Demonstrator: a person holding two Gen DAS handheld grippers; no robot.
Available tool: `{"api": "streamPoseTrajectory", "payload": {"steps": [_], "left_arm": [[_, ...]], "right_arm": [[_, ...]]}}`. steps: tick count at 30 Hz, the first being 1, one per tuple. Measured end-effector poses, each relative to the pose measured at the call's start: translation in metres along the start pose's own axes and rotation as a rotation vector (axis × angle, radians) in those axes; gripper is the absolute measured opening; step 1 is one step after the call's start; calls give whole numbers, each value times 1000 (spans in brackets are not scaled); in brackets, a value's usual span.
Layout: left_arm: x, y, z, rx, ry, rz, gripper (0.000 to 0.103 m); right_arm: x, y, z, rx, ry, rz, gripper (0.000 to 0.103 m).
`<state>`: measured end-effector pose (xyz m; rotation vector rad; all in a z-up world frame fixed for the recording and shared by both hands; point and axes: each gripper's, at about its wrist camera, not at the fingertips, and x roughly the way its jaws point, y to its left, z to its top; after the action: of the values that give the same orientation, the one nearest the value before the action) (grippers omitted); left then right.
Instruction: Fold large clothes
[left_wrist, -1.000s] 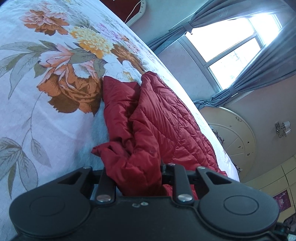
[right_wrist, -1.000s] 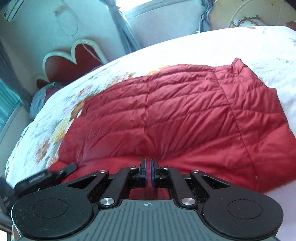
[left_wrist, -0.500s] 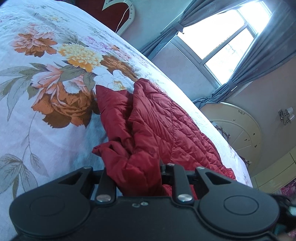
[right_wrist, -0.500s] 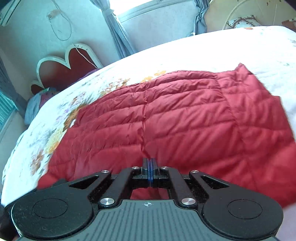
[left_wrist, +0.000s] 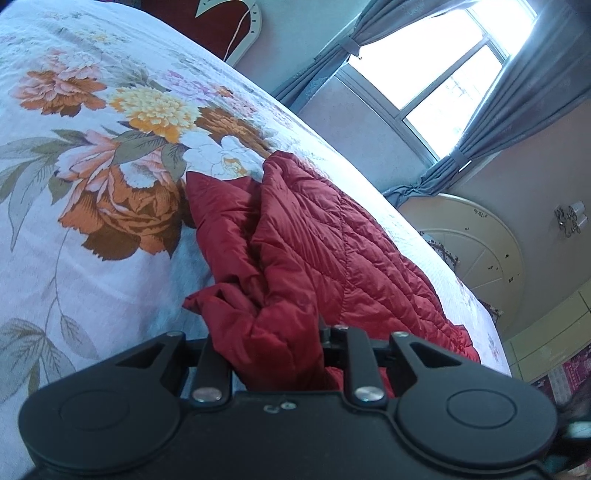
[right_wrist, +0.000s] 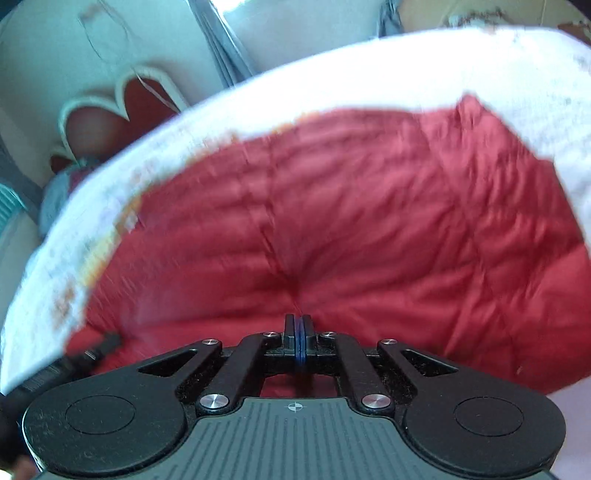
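A red quilted jacket (left_wrist: 314, 240) lies on a bed with a floral sheet (left_wrist: 92, 166). My left gripper (left_wrist: 275, 347) is shut on a bunched wad of the jacket's near edge, which hides its fingertips. In the right wrist view the jacket (right_wrist: 369, 221) spreads wide and blurred across the bed. My right gripper (right_wrist: 299, 332) is shut, its blue pads pressed together at the jacket's near hem, with a crease running from the pads into the cloth. The left gripper's body (right_wrist: 70, 365) shows at the lower left of that view.
A heart-shaped red headboard (right_wrist: 122, 110) stands at the far end of the bed. A window with grey curtains (left_wrist: 461, 74) is beyond the bed. A round cream panel (left_wrist: 480, 251) stands past the bed's far side.
My right gripper has moved with the jacket's hem, and its view is now motion-blurred and tilted. My left gripper has shifted slightly while it keeps its hold on the bunched cloth.
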<state>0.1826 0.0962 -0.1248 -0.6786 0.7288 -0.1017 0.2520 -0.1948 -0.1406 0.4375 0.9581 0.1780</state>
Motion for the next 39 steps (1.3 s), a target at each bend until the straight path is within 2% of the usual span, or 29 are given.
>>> {"api": "streamPoseTrajectory", "payload": {"steps": [6,13,16,18,20,23,27,31,33,35,36,37,38,39], "left_arm": [[-18,-42,9,137,-71,-23,20],[-36,-147,-7,441,-190,-100,20],[-32,-190,-25,536,-185,-132,20],[-23,-214,-37,570,-158,-140,20],[-11,-234,-48,604,-120,-141,20],[10,-254,-62,649,-51,-134,20],[40,-266,-85,701,61,-127,20],[69,-267,-108,717,165,-120,20],[76,-266,-116,720,192,-124,24],[77,-266,-121,726,211,-126,40],[77,-266,-123,724,219,-137,48],[75,-265,-124,718,228,-159,68],[73,-267,-128,715,233,-182,79],[70,-268,-131,722,237,-194,79]], "right_arm": [[9,-7,-4,25,15,23,2],[6,-26,-15,53,23,115,1],[4,-42,-11,83,54,183,1],[5,-56,-7,124,83,235,0],[-3,-76,-2,220,93,287,0],[-35,-115,9,328,0,333,0],[-80,-173,23,386,-128,261,0],[-112,-218,23,420,-186,183,0],[-123,-234,19,442,-194,173,0],[-128,-242,17,455,-194,164,0],[-131,-247,16,461,-199,151,10],[-134,-248,15,465,-208,132,58],[-138,-249,18,464,-241,106,85],[-147,-247,17,446,-298,93,97]]}}
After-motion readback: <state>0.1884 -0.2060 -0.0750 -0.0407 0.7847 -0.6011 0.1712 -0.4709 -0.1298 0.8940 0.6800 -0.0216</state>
